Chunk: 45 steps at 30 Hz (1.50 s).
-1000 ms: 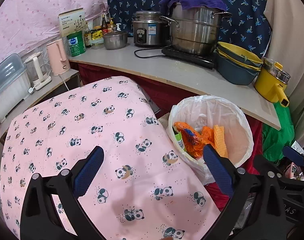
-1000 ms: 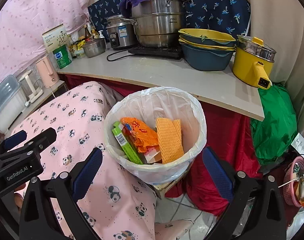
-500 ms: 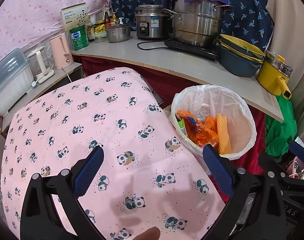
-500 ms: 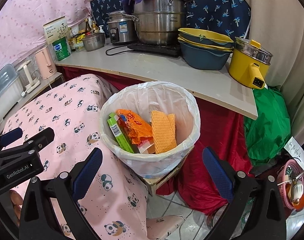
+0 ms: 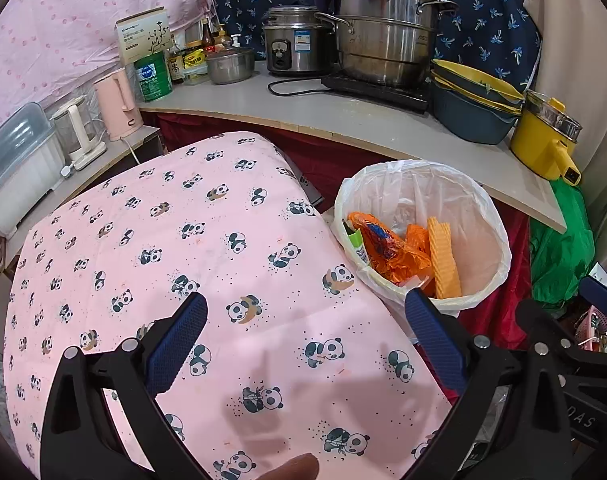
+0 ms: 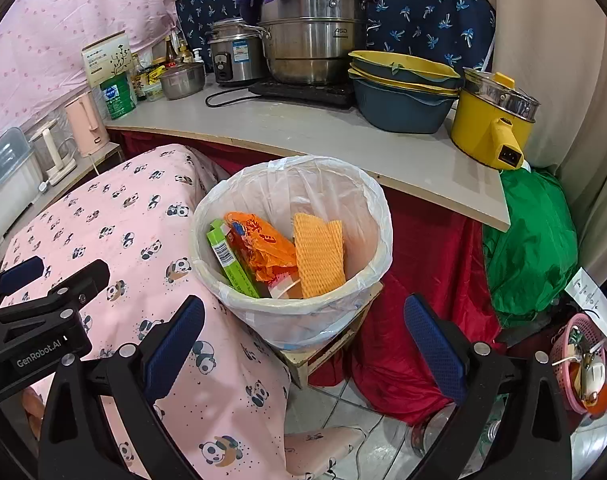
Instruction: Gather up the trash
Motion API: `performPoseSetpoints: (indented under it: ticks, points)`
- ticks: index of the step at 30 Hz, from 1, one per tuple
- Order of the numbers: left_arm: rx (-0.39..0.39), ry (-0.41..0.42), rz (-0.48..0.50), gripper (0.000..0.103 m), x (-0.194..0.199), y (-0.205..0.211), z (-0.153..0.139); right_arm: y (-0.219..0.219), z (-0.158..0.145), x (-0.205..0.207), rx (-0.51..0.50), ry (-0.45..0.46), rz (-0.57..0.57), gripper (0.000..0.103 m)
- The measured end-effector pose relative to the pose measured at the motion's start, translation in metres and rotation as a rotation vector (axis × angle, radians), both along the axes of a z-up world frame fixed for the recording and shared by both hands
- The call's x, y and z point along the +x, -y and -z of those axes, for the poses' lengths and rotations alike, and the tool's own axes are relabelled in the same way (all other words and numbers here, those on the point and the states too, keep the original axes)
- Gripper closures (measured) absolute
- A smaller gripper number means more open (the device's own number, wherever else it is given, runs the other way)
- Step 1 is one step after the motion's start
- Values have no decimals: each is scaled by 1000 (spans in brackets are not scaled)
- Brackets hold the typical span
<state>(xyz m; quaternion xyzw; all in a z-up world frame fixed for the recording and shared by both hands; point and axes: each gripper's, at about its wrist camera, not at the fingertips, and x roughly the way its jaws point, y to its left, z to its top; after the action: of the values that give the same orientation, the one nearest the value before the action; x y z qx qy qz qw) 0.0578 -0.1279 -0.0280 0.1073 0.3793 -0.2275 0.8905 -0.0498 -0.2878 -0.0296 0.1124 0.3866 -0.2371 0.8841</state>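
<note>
Pink dotted wall cloth left; navy print backdrop; grey countertop; tiled floor.

Illumination: bright, even and diffuse in both views; colours are saturated, with no deep dark areas apart from the black lens corners.
Shadows: soft, faint grey shapes lie on the pink panda cloth just ahead of the left claw; shade gathers under the edge of the desk.
Glare: small highlights on the steel pot and a sheen on the white bin liner.
Distortion: strong fisheye; the desk edge bows and a dark circular vignette frames each picture.
Focus: sharp at centre, slightly soft toward the rims.
</note>
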Motion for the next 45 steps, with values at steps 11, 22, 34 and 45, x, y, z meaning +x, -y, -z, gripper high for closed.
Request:
performPoseSetpoints:
  ticks: [11, 22, 34, 45]
  points:
    - [5, 0, -4, 8, -1, -1, 3, 1, 2, 0, 3, -1, 2, 7]
    - [12, -7, -18, 8, -2, -3, 5, -2, 5, -1, 3, -6, -6, 7]
    - [12, -14, -32, 8, -2, -4, 5, -7, 6, 0, 0, -8, -11, 7]
    - [16, -8, -39, 8, -2, -5, 5, -8, 7, 1, 0, -10, -13, 7]
